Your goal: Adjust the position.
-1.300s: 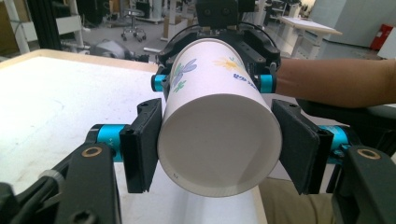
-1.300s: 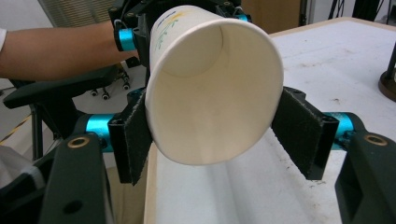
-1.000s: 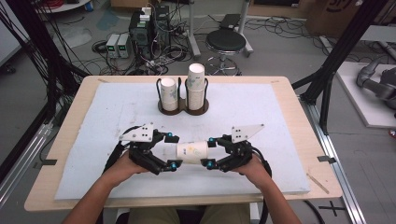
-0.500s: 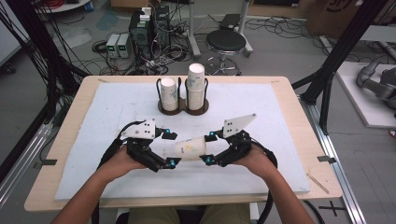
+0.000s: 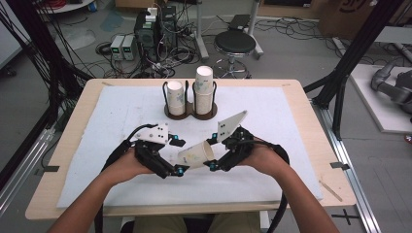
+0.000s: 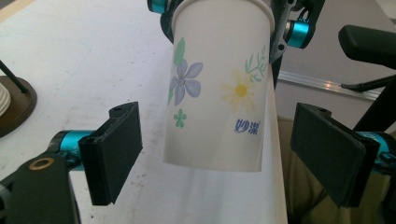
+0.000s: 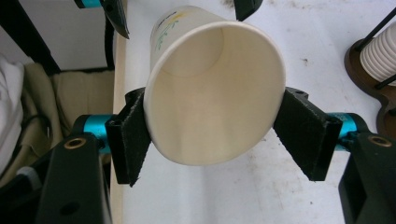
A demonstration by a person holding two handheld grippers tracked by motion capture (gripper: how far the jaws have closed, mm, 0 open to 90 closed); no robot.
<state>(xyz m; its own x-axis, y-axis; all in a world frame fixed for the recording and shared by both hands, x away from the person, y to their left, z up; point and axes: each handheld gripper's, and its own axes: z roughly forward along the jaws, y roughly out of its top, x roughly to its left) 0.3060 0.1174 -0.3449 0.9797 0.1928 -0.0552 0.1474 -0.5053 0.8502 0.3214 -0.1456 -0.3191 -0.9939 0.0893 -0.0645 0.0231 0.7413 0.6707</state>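
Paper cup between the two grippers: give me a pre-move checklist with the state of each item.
1. Right gripper clamped on the paper cup near its rim: ok.
2. Left gripper released: ok, its fingers stand apart from the cup's sides.
3. Cup clear of the table: ok, it is lifted and tilted.
4. Cup empty: ok, bare bottom in the right gripper view.
5. Cup holder upright with its stacks: ok.
6. Grip firmness: cannot tell.
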